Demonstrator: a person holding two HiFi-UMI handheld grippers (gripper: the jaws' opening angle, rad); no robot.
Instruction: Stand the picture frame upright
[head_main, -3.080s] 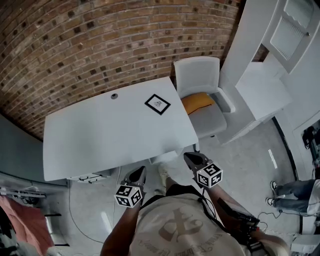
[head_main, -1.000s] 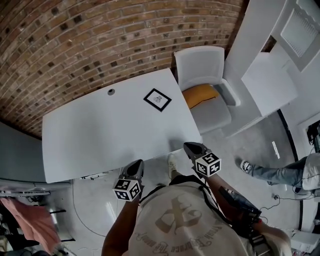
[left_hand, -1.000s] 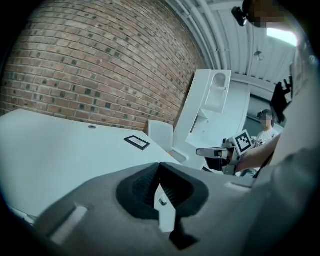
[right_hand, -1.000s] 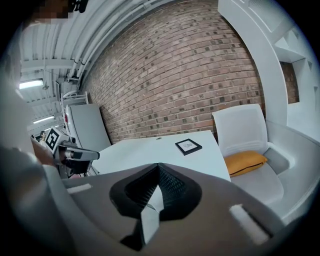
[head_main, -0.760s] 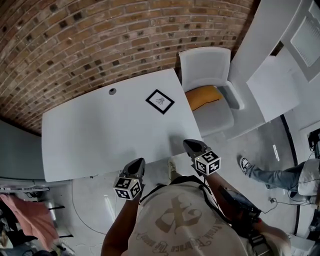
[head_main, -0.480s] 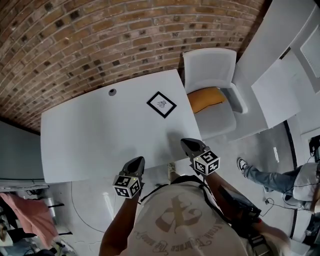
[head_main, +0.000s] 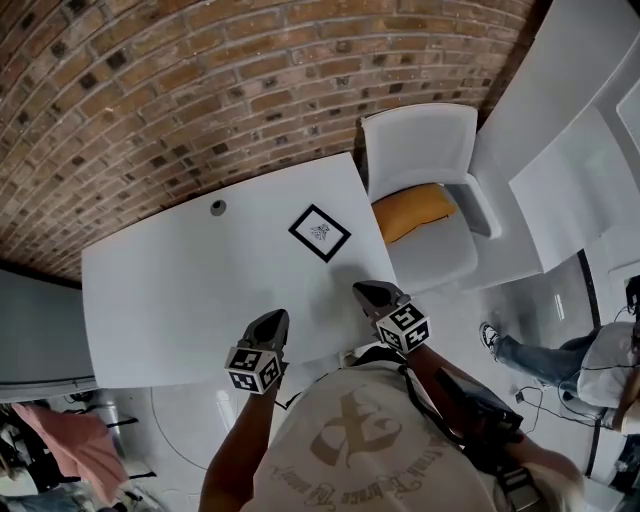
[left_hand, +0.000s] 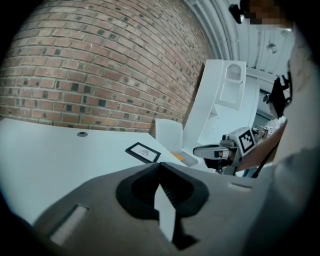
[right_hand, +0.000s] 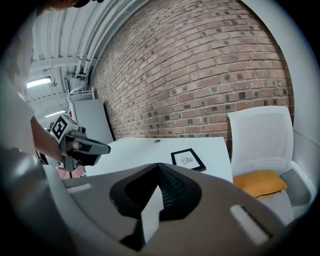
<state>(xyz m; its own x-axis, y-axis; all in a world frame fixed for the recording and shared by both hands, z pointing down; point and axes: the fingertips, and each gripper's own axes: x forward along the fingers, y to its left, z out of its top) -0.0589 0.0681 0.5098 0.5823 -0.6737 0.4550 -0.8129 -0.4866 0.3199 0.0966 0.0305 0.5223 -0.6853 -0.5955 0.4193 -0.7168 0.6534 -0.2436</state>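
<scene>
A small black picture frame (head_main: 320, 233) lies flat near the far right corner of the white table (head_main: 180, 290); it also shows as the frame (left_hand: 143, 152) in the left gripper view and the frame (right_hand: 187, 160) in the right gripper view. My left gripper (head_main: 272, 322) hangs over the table's near edge, shut and empty. My right gripper (head_main: 362, 294) is over the near right edge, also shut with nothing in it. Both stand well short of the frame.
A white chair (head_main: 425, 200) with an orange cushion (head_main: 415, 210) stands right of the table. A brick wall (head_main: 200, 80) runs behind. White cabinets (head_main: 560, 130) fill the right. A person's legs (head_main: 530, 355) show on the floor at right. A round cable hole (head_main: 217, 207) sits at the table's back.
Both grippers have moved forward, from in front of the table's near edge to over it, closer to the frame. The person at right has shifted.
</scene>
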